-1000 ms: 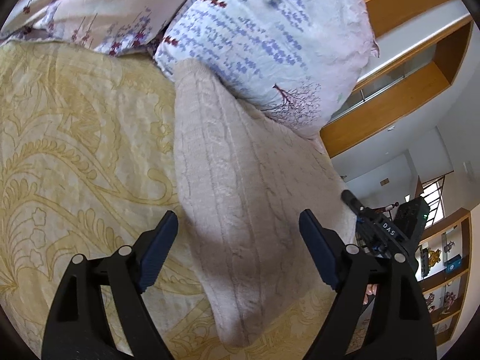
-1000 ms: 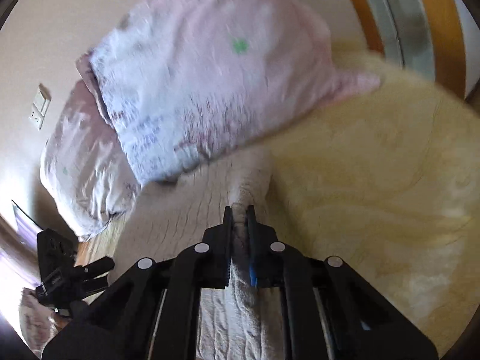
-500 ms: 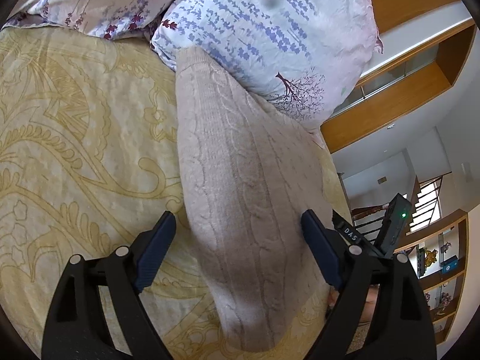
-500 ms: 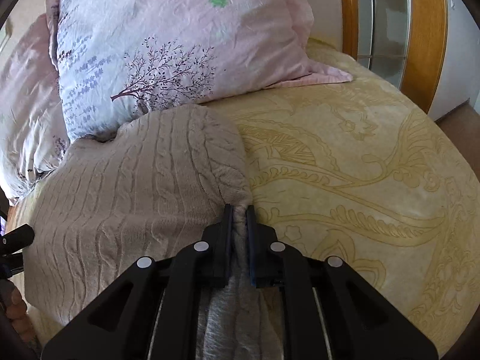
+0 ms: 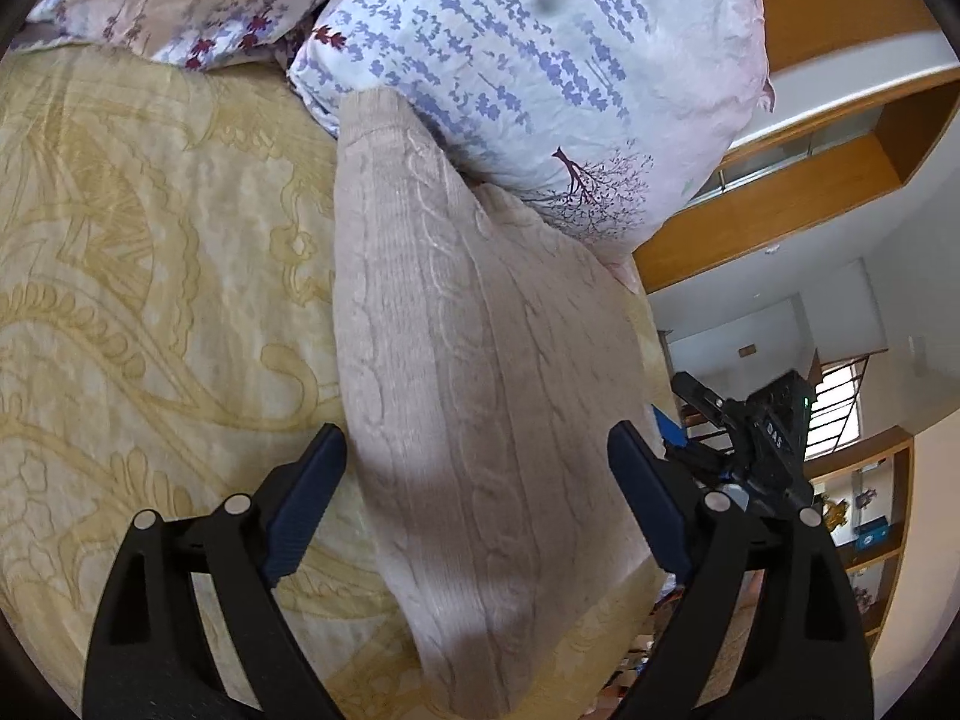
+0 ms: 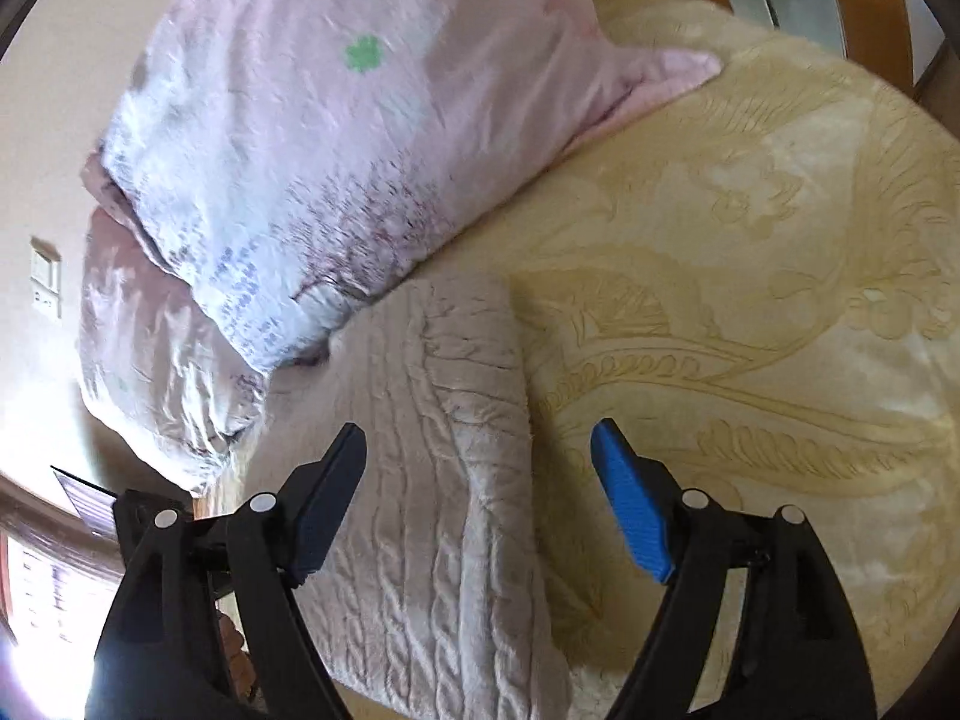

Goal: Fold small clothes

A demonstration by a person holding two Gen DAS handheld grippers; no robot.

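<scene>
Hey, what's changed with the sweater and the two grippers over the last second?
The right gripper was shut on the sweater's folded edge; it has now opened and let go, so the sweater lies free on the bedspread. The left gripper stayed open over the sweater without taking hold. The sweater's far end still rests against the pillow.

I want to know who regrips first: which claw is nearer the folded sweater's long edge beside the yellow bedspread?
Right, though narrowly. The right claw straddles that edge of the sweater, open. The left claw hangs open over the sweater's middle, its left finger near the edge bordering the bedspread.
</scene>
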